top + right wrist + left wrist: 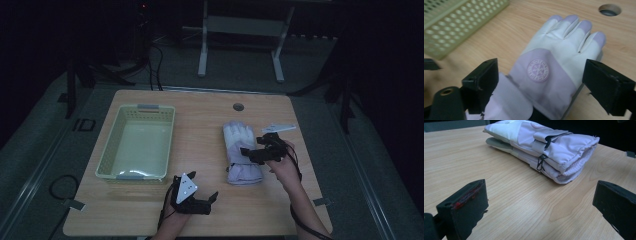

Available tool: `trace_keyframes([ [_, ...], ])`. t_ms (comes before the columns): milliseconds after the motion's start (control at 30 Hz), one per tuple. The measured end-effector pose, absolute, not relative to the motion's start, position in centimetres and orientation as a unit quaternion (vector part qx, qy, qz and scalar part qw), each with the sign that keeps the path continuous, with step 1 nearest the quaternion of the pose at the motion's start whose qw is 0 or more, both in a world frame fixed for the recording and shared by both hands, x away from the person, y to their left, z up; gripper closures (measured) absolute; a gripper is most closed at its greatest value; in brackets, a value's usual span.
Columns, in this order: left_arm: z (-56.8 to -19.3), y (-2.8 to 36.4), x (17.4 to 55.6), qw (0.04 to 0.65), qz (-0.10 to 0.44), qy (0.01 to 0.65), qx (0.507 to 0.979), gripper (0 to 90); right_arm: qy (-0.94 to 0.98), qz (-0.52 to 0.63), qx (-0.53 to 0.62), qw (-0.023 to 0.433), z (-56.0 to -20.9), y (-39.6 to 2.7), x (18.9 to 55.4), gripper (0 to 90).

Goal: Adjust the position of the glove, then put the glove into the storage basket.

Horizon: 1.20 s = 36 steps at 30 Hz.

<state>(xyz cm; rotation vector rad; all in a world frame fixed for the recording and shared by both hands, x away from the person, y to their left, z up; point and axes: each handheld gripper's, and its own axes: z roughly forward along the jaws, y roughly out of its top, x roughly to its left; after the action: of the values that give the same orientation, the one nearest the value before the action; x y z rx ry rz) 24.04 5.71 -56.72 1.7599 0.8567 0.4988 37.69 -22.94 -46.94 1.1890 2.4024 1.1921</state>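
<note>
Seen from above: a wooden table (pixel 200 107) in a dim room. Right of centre, a pair of pale lilac and white gloves (pixel 241 152), stacked one on the other, fingertips toward the far edge, cuffs toward the near edge, so long axis near to far. Just right of the gloves, over the cuff end, the right gripper (pixel 252 150), pointing left across them, jaws spread wide with nothing clamped; in the right gripper view, a glove (pixel 549 72) between and beyond the two black jaws, untouched. Near the front edge, left of the gloves and well apart, the left gripper (pixel 212 197), jaws also apart and empty, aimed right toward the cuffs (pixel 574 157). On the left side, a pale green basket (pixel 137 175), well apart from the gloves. Right hand clearly nearer; likely grasp across the short width of the cuffs.
</note>
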Motion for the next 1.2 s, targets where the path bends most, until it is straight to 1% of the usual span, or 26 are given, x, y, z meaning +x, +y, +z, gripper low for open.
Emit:
trace_keyframes([
  [33, -56.7, 5.7, 24.1, 0.529, 0.211, 0.363, 0.737, 0.0, 0.814, 0.408, 0.404, 0.09, -47.0, -23.2, 37.7, 16.4],
  [67, -56.7, 5.7, 24.1, 0.529, 0.212, 0.367, 0.735, 2.8, 0.815, 0.408, 0.405, 0.074, -47.0, -23.5, 37.6, 19.6],
  [100, -56.7, 5.7, 24.1, 0.529, 0.212, 0.367, 0.735, 6.6, 0.815, 0.408, 0.405, 0.074, -47.0, -23.5, 37.6, 19.6],
  [133, -56.7, 5.8, 24.1, 0.533, 0.21, 0.367, 0.733, 6.6, 0.817, 0.416, 0.393, 0.073, -47.0, -23.8, 37.5, 19.1],
  [167, -56.7, 5.8, 24.1, 0.533, 0.208, 0.367, 0.733, 6.5, 0.824, 0.417, 0.366, 0.116, -47.0, -24.0, 37.0, 16.8],
  [200, -56.7, 5.8, 24.1, 0.534, 0.207, 0.366, 0.734, 6.3, 0.828, 0.413, 0.351, 0.14, -47.0, -24.2, 36.7, 14.4],
  [233, -56.7, 5.8, 24.2, 0.535, 0.207, 0.362, 0.735, 5.0, 0.828, 0.417, 0.344, 0.147, -47.0, -24.5, 36.5, 14.2],
  [267, -56.7, 5.8, 24.2, 0.535, 0.207, 0.362, 0.735, 2.7, 0.828, 0.417, 0.344, 0.147, -47.0, -24.5, 36.5, 14.2],
  [300, -56.7, 5.6, 24.3, 0.526, 0.206, 0.356, 0.744, 2.2, 0.835, 0.409, 0.348, 0.123, -46.8, -25.1, 36.2, 14.2],
  [467, -55.5, 5.1, 24.6, 0.507, 0.195, 0.356, 0.76, 2.3, 0.841, 0.391, 0.35, 0.131, -46.7, -26.2, 35.4, 14.2],
  [533, -55.0, 5.2, 24.8, 0.502, 0.181, 0.369, 0.761, 2.4, 0.843, 0.382, 0.356, 0.133, -47.0, -27.0, 35.1, 14.2],
  [600, -54.4, 5.4, 25.3, 0.499, 0.143, 0.385, 0.763, 5.5, 0.841, 0.378, 0.364, 0.134, -47.3, -27.6, 35.0, 14.0],
  [667, -54.0, 5.4, 25.8, 0.5, 0.12, 0.391, 0.763, 5.9, 0.84, 0.374, 0.372, 0.128, -47.7, -28.1, 35.2, 13.9],
  [700, -53.5, 5.1, 26.2, 0.493, 0.114, 0.39, 0.77, 5.9, 0.841, 0.382, 0.363, 0.123, -48.0, -28.3, 35.1, 12.3],
  [800, -52.9, 4.5, 26.6, 0.486, 0.112, 0.38, 0.779, 5.8, 0.843, 0.38, 0.36, 0.128, -48.3, -28.2, 35.1, 11.6],
  [833, -52.4, 3.9, 27.2, 0.472, 0.118, 0.377, 0.788, 5.8, 0.843, 0.376, 0.358, 0.14, -48.3, -28.1, 35.1, 11.7],
  [867, -52.4, 3.9, 27.2, 0.472, 0.118, 0.377, 0.788, 5.8, 0.843, 0.376, 0.358, 0.14, -48.3, -28.1, 35.1, 11.7],
  [933, -51.9, 3.4, 27.9, 0.471, 0.117, 0.371, 0.792, 5.8, 0.84, 0.382, 0.356, 0.145, -47.9, -28.0, 35.3, 13.2],
  [967, -51.6, 3.0, 28.3, 0.47, 0.122, 0.368, 0.793, 5.8, 0.839, 0.387, 0.353, 0.148, -47.8, -27.9, 35.4, 14.6],
  [1033, -50.9, 2.1, 29.2, 0.467, 0.128, 0.366, 0.795, 5.8, 0.838, 0.383, 0.348, 0.175, -47.0, -27.5, 35.9, 28.3],
  [1067, -50.9, 2.1, 29.2, 0.467, 0.128, 0.366, 0.795, 5.9, 0.838, 0.383, 0.348, 0.175, -47.0, -27.5, 35.9, 28.3],
  [1100, -50.4, 1.1, 29.9, 0.466, 0.129, 0.36, 0.798, 5.9, 0.842, 0.373, 0.338, 0.195, -46.6, -27.0, 36.3, 37.1],
  [1133, -50.4, 1.1, 29.9, 0.466, 0.129, 0.36, 0.798, 5.9, 0.842, 0.373, 0.338, 0.195, -46.6, -27.0, 36.3, 37.1],
  [1167, -50.1, 0.6, 30.1, 0.462, 0.137, 0.358, 0.8, 5.9, 0.84, 0.378, 0.335, 0.2, -46.4, -26.8, 36.5, 39.8],
  [1200, -49.8, -0.1, 30.6, 0.457, 0.14, 0.351, 0.805, 5.9, 0.836, 0.385, 0.337, 0.198, -46.3, -26.6, 36.8, 49.6],
])
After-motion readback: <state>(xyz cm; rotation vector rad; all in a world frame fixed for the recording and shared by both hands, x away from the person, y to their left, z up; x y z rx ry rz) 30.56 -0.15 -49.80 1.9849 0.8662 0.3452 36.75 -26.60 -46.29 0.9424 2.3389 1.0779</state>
